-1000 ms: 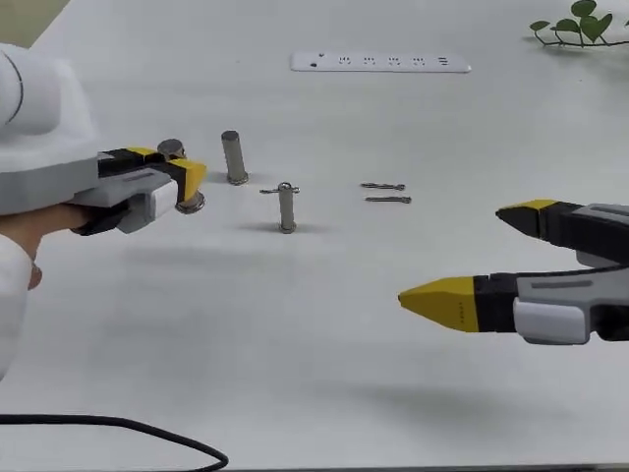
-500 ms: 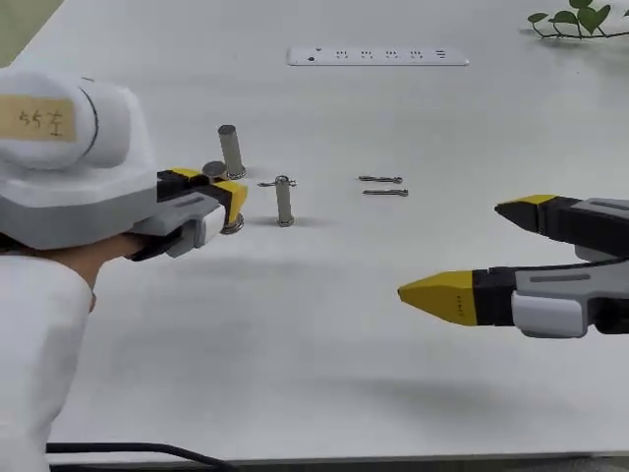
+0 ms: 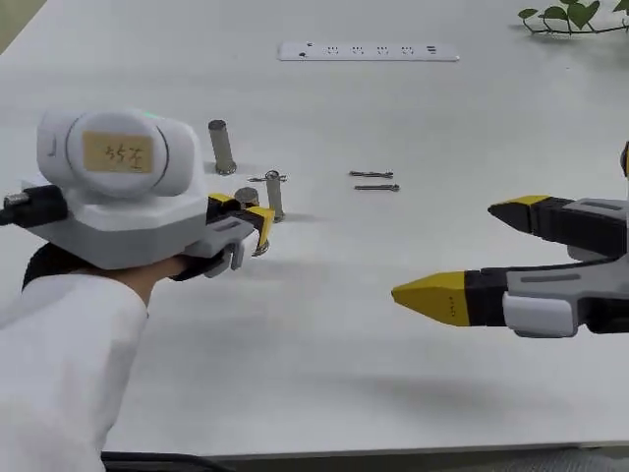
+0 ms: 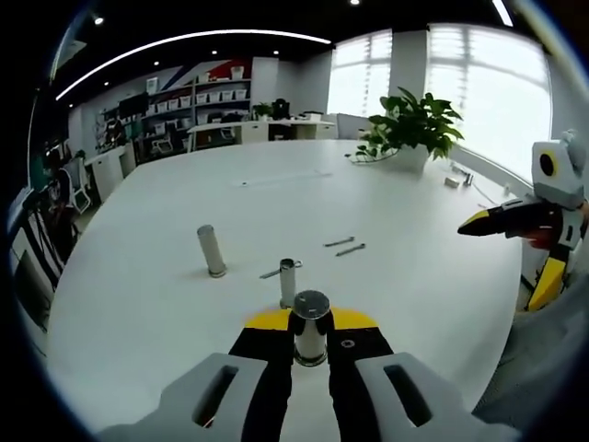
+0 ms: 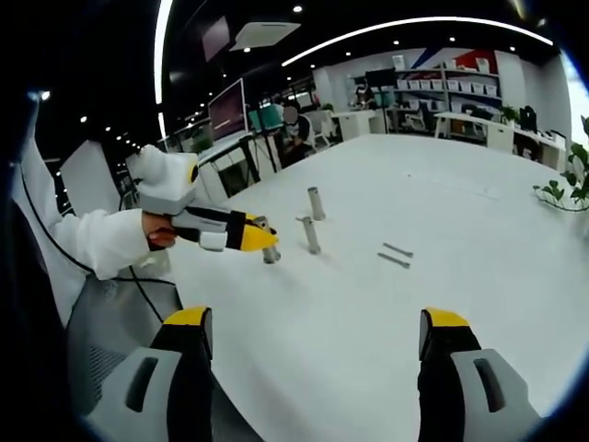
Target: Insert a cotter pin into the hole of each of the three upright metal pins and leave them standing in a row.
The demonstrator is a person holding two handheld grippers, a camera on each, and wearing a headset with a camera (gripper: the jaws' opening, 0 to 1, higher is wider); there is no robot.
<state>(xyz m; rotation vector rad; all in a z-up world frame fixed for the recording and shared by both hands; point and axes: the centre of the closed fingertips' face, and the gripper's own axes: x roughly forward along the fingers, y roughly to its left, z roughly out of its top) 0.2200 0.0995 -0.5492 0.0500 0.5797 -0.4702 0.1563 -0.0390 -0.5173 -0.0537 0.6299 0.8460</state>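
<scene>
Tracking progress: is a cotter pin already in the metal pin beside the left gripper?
In: a cotter pin crosses the top of that upright metal pin, sticking out sideways.

Two cotter pins [image 3: 373, 175] lie right of three metal pins [image 3: 221, 147].

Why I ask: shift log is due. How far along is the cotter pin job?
Done: one upright grey metal pin carries a cotter pin. In hand: the left gripper is shut on a second metal pin, bare. Left: that one and the third bare pin need the two loose cotter pins; the right gripper is open.
</scene>
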